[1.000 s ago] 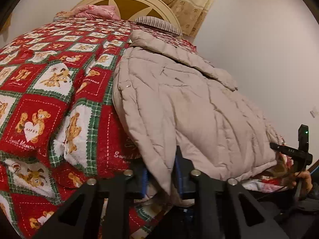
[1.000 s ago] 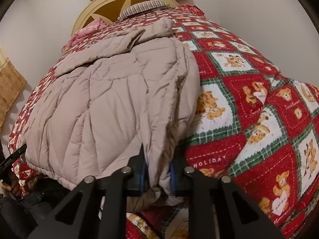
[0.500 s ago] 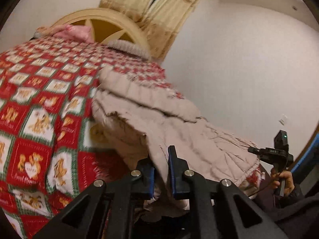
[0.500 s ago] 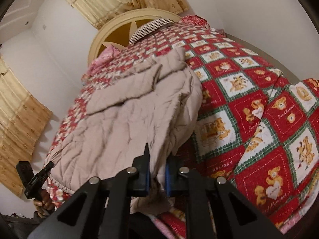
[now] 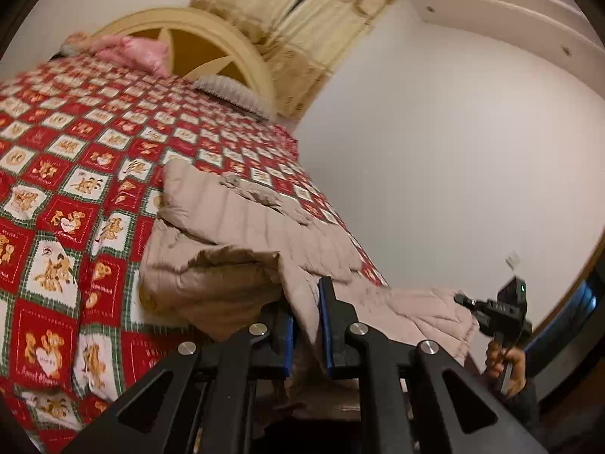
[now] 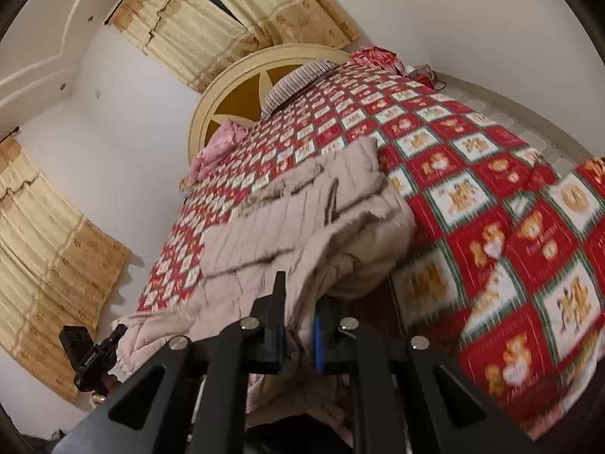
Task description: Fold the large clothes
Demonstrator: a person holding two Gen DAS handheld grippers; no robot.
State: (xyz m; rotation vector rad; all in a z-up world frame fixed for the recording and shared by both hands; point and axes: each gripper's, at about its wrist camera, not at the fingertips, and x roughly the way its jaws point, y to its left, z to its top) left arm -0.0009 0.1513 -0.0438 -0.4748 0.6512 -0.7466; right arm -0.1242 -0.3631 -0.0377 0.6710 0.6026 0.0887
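A large beige quilted coat (image 5: 242, 234) (image 6: 302, 223) lies on the bed, its near hem lifted off the blanket and bunched into folds. My left gripper (image 5: 306, 325) is shut on one corner of that hem, fabric pinched between its blue pads. The right gripper (image 6: 297, 325) is shut on the other hem corner in the same way. In the left wrist view the right gripper (image 5: 495, 310) appears at the coat's far corner, held by a hand (image 5: 506, 363). In the right wrist view the left gripper (image 6: 94, 355) shows at the lower left.
The bed carries a red, green and white teddy-bear blanket (image 5: 56, 204) (image 6: 510, 234). A cream round headboard (image 5: 211, 49) (image 6: 264, 87), a pink pillow (image 5: 132, 51) and a striped pillow (image 6: 298, 79) sit at the far end. Yellow curtains (image 6: 49, 257) hang on the white walls.
Both grippers have risen with the coat's hem, and the views have tilted up toward the walls and curtains. The coat's near part has come off the blanket and bunched up.
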